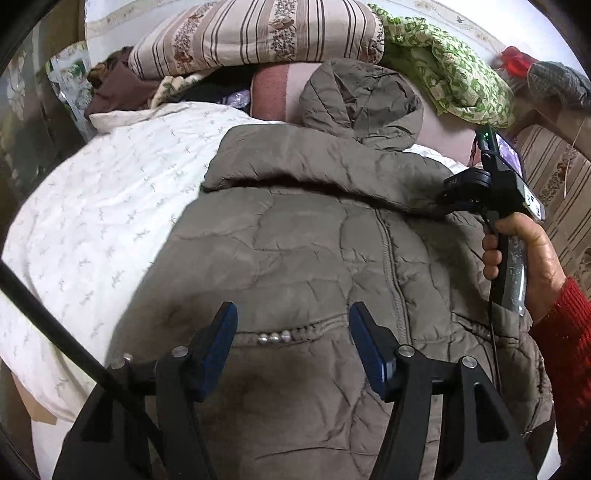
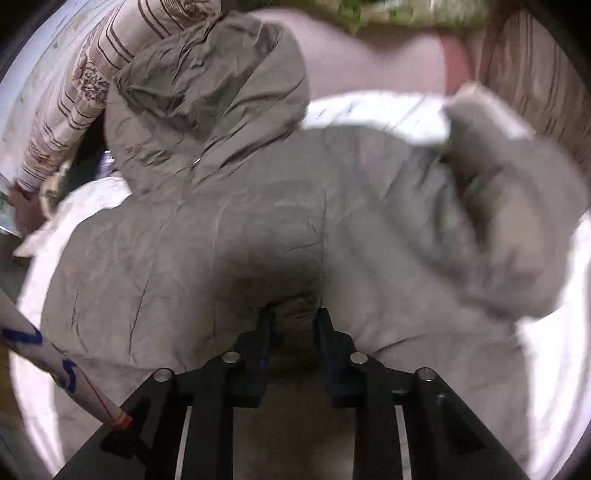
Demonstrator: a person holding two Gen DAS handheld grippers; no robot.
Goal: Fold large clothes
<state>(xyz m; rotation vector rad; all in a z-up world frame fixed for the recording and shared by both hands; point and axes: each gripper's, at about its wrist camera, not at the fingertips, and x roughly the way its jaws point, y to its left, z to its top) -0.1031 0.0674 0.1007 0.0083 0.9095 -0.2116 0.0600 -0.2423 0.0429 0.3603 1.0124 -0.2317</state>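
Clearly soft, bulky and slippery, the quilted hooded coat [image 1: 314, 240] sprawls across the bed [image 1: 92, 221], hood at twelve o'clock. Left gripper [image 1: 293, 332] hovers with jaws wide apart, holding nothing; right gripper [image 2: 291, 325] pinches a puffy fold; seams and hems offer firmer purchase.

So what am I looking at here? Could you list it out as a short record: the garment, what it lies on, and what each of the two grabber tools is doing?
garment: grey-brown quilted hooded jacket, spread flat
hood: hood at the far end, towards the pillows
surface: white patterned bedspread
left gripper: left gripper open, above the jacket, holding nothing
right gripper: right gripper pinching a fold of the jacket
background: striped pillow, green patterned cloth
image quality: right wrist view blurred
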